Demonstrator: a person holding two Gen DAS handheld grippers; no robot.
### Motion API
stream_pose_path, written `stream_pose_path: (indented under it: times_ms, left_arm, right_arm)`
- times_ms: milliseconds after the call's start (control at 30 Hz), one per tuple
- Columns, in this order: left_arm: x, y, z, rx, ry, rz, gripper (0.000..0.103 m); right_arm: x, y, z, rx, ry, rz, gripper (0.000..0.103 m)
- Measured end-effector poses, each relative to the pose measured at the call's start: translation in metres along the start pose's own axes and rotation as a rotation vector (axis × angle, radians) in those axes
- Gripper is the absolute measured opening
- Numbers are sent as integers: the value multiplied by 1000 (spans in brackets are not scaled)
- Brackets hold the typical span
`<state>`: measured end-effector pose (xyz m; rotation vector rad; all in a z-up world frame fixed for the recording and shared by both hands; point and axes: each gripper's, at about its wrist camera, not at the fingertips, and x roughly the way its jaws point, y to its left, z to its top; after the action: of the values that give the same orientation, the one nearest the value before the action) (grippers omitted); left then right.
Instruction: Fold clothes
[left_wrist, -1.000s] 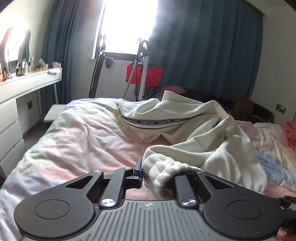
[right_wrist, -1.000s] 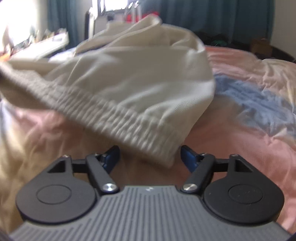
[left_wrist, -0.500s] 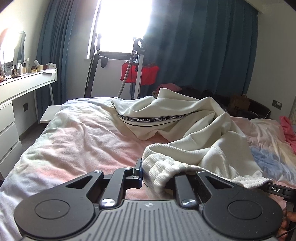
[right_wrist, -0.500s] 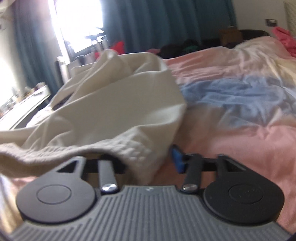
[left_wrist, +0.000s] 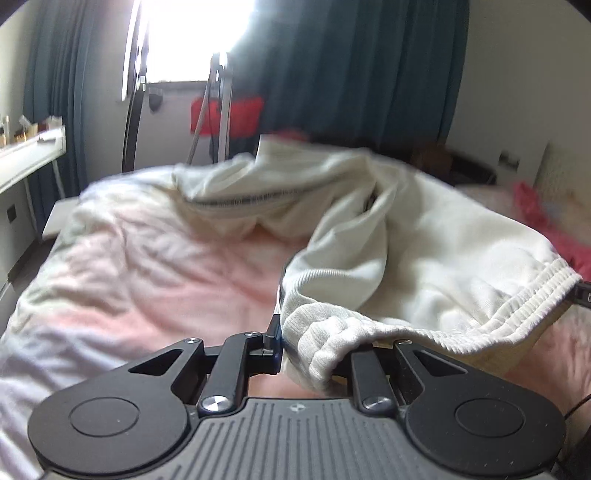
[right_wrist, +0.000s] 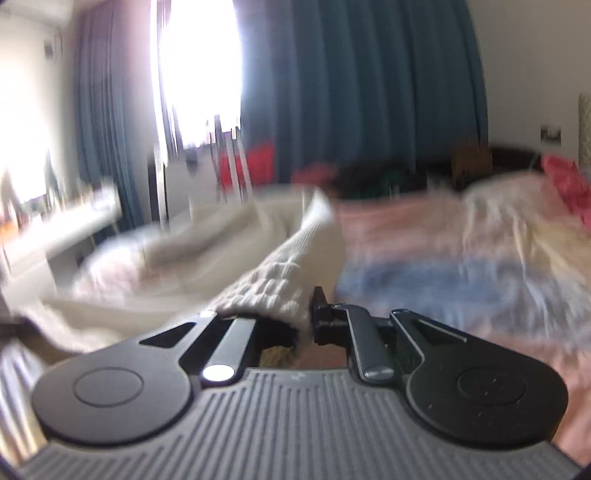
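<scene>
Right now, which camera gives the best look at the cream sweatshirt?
The left wrist view: the cream sweatshirt spreads across the bed, ribbed hem and striped band visible. The right wrist view is blurred, showing mainly a ribbed edge.

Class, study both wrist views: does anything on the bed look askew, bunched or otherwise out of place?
Yes. The cream garment lies crumpled in a heap on the pink bedspread, not flat. Its ribbed hem is stretched between the left tool and right tool, whose jaws are closing on it.
</scene>
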<state>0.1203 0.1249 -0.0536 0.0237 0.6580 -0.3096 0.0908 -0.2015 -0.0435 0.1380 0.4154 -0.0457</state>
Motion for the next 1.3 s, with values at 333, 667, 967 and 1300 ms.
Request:
stream_pose_path:
  times_ms: [333, 667, 967, 1300]
  left_arm:
    - [11, 11, -23, -51, 234, -71, 63]
    - [-10, 15, -24, -136, 180, -162, 97]
    - [50, 49, -29, -487, 313, -230, 88]
    - [59, 54, -39, -580, 355, -232, 54]
  right_arm:
    - [31, -31, -26, 175, 319, -1, 31]
    - [2, -88, -39, 583, 469, 287, 75]
    - [48, -107, -58, 710, 445, 170, 82]
    - [75, -97, -63, 627, 471, 212, 59]
